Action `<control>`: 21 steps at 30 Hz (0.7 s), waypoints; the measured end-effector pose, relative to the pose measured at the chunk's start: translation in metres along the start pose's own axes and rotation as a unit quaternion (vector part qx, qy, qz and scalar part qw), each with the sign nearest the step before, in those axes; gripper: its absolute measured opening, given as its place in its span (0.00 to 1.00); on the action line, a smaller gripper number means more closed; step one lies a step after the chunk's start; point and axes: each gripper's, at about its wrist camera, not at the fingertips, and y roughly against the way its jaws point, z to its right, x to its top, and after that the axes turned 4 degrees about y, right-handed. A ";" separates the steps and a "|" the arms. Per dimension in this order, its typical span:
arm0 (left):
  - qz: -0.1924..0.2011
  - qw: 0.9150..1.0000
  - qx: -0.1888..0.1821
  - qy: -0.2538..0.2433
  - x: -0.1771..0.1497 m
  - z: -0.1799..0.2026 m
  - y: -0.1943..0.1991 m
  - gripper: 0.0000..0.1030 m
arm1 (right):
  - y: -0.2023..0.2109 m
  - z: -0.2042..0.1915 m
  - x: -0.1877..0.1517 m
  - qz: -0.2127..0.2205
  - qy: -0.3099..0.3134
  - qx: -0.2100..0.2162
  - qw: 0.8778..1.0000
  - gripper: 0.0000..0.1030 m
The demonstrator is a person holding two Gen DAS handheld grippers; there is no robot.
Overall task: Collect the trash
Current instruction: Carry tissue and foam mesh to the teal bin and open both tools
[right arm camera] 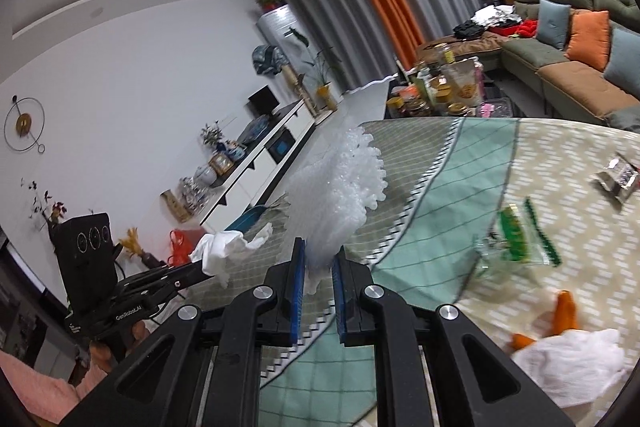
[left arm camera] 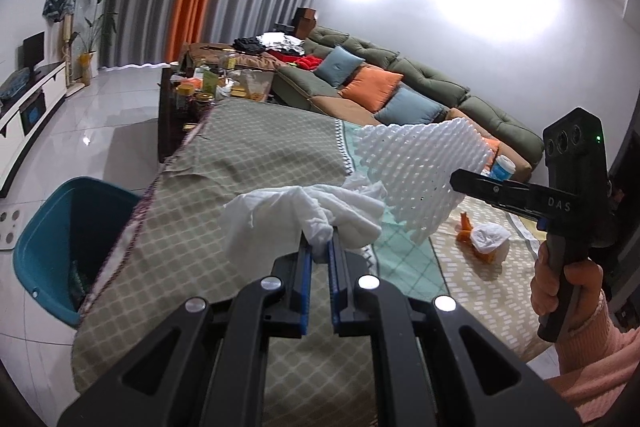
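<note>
My left gripper [left arm camera: 319,247] is shut on a crumpled white tissue [left arm camera: 280,219], held above the cloth-covered table [left arm camera: 248,147]. The tissue also shows in the right wrist view [right arm camera: 218,253]. My right gripper [right arm camera: 320,263] is shut on a white foam fruit net [right arm camera: 340,195], which shows in the left wrist view [left arm camera: 416,171] just right of the tissue. A teal trash bin [left arm camera: 52,243] stands on the floor left of the table. On the table lie orange peel with a white tissue [right arm camera: 568,347], a green-and-clear wrapper [right arm camera: 516,239] and a silver wrapper [right arm camera: 616,179].
A green sofa [left arm camera: 420,75] with cushions runs along the far side. Jars and snack packs [left arm camera: 216,83] crowd the table's far end. A blue-and-white cup [left arm camera: 502,169] stands behind the net. A TV cabinet [right arm camera: 256,163] lines the wall.
</note>
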 end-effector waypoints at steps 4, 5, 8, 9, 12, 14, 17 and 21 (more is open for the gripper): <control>0.005 1.000 0.011 0.008 0.000 -0.010 0.007 0.09 | -0.015 -0.009 0.001 -0.011 0.008 0.012 1.000 0.13; 0.007 1.000 0.014 0.010 -0.001 -0.014 0.009 0.09 | -0.018 -0.011 0.002 -0.014 0.010 0.014 1.000 0.13; 0.011 1.000 0.023 0.015 0.000 -0.021 0.013 0.09 | -0.028 -0.018 0.004 -0.020 0.017 0.022 0.999 0.13; 0.012 0.999 0.025 0.016 0.000 -0.024 0.014 0.09 | -0.032 -0.021 0.005 -0.022 0.019 0.026 0.999 0.13; 0.017 0.999 0.037 0.021 0.001 -0.035 0.019 0.09 | -0.038 -0.029 0.003 -0.027 0.026 0.031 0.999 0.13; 0.020 0.999 0.043 0.024 0.002 -0.040 0.023 0.09 | -0.044 -0.034 0.006 -0.031 0.030 0.036 0.998 0.13; 0.025 0.998 0.053 0.030 0.004 -0.049 0.028 0.09 | -0.052 -0.041 0.008 -0.035 0.036 0.042 0.998 0.13; 0.030 0.997 0.067 0.033 0.006 -0.060 0.033 0.09 | -0.064 -0.053 0.012 -0.042 0.045 0.052 0.997 0.13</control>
